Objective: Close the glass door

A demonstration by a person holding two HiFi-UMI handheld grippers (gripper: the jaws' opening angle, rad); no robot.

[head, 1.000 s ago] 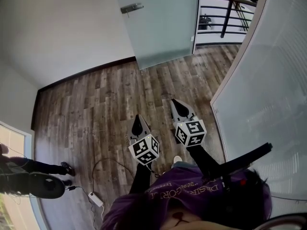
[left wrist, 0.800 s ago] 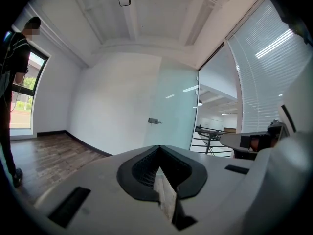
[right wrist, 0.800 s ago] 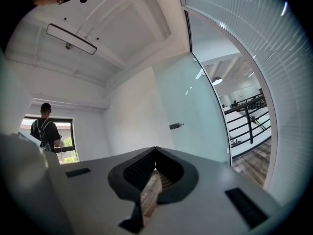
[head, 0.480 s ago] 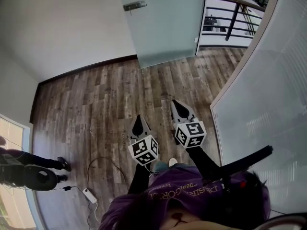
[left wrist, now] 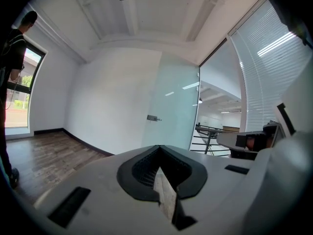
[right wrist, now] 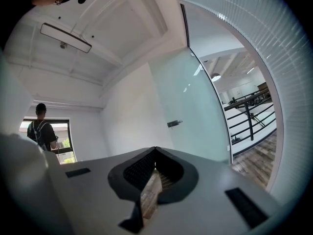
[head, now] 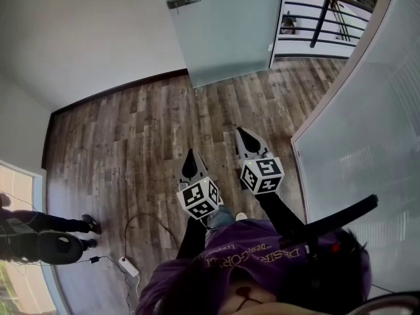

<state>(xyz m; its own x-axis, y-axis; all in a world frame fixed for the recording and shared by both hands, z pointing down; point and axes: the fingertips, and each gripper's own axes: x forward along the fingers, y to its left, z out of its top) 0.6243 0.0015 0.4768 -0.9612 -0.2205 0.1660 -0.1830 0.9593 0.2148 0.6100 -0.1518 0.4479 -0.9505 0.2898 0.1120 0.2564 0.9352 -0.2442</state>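
The frosted glass door (head: 226, 25) stands swung open at the far end of the room, with a metal handle (head: 184, 1) near its left edge. An open doorway (head: 279, 25) lies to its right. My left gripper (head: 191, 159) and right gripper (head: 243, 135) point level toward the door, side by side over the wood floor and well short of it. Both are shut with nothing between the jaws. In the left gripper view the door (left wrist: 171, 106) and handle (left wrist: 153, 117) lie ahead beyond the left gripper (left wrist: 159, 147). The right gripper view shows the door (right wrist: 193, 111) and handle (right wrist: 174, 124) ahead of the right gripper (right wrist: 155, 149).
A glass wall with white blinds (head: 367, 123) runs along the right. Beyond the doorway is a black railing (head: 321, 18). White walls (head: 85, 38) close the far left. A person (head: 33, 238) stands at the lower left by a window, near a power strip and cable (head: 128, 266).
The door has drawn nearer and sits higher in the head view. Both grippers have moved forward toward it, still shut. The person at the left has shifted slightly.
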